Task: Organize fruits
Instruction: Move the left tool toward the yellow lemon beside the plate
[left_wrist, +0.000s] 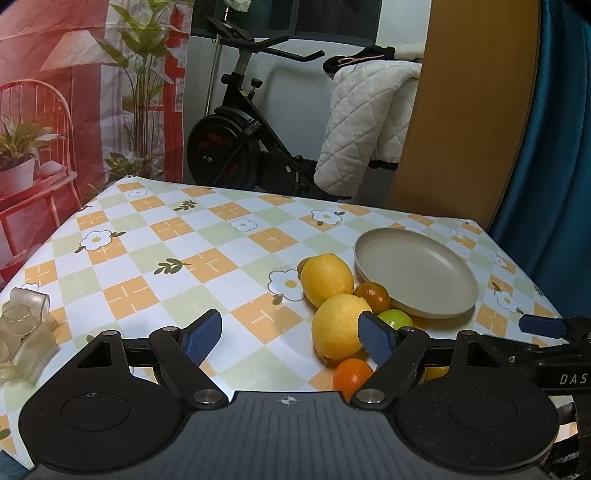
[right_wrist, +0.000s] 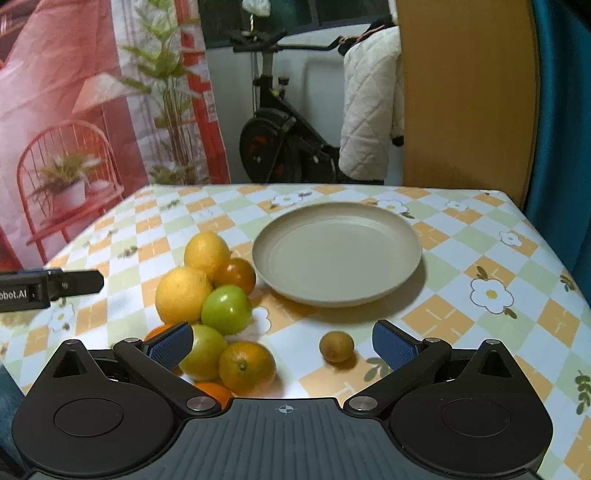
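Only the right wrist view shows the kiwi (right_wrist: 336, 346) — between the right gripper (right_wrist: 282, 341) tongs, apart; left gripper (left_wrist: 290, 334) apart too

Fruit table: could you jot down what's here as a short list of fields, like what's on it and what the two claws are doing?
surface: table with a checked flower cloth
plate: beige plate, nothing on it
fruit pile: lemons, green fruits and oranges, heaped left of the plate
stray fruit: small brown fruit, lying apart from the pile
right gripper: open, holding nothing
left gripper: open, holding nothing
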